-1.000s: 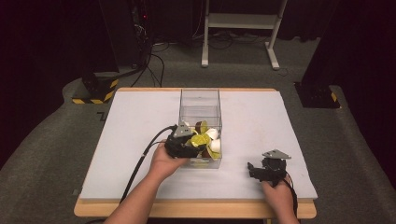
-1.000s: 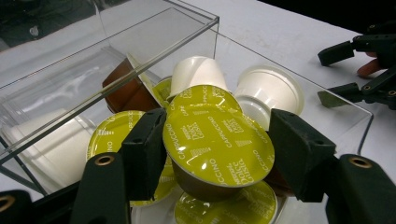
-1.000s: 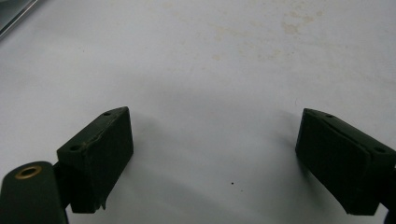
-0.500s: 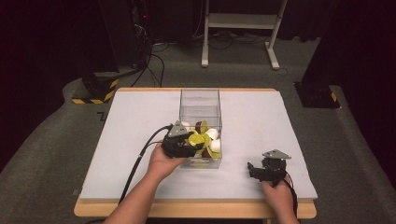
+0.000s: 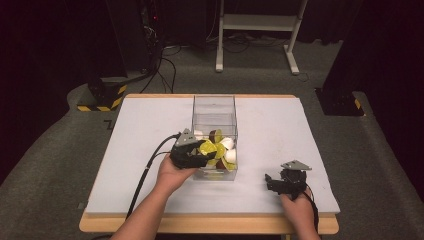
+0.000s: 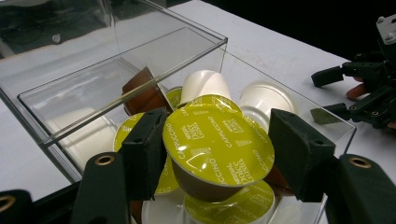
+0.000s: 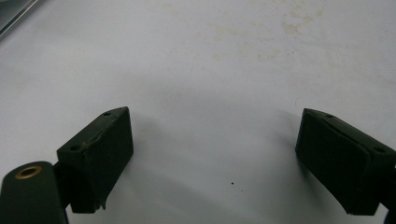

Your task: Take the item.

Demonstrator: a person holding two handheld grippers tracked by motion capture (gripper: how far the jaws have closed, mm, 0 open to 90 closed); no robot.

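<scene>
The left gripper [image 6: 217, 163] squeezes a yellow-lidded pod [image 6: 215, 147] at the frame's middle, over the clear box [image 6: 140, 74], to move it. The right gripper [image 7: 212, 158] rests wide open.

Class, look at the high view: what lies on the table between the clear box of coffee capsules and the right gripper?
Nothing. In the high view, bare white table separates the clear box from the right gripper.

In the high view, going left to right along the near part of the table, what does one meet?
Left gripper → yellow-lidded capsule at its jaws → clear box with more capsules → bare white table → right gripper, jaws apart.
</scene>
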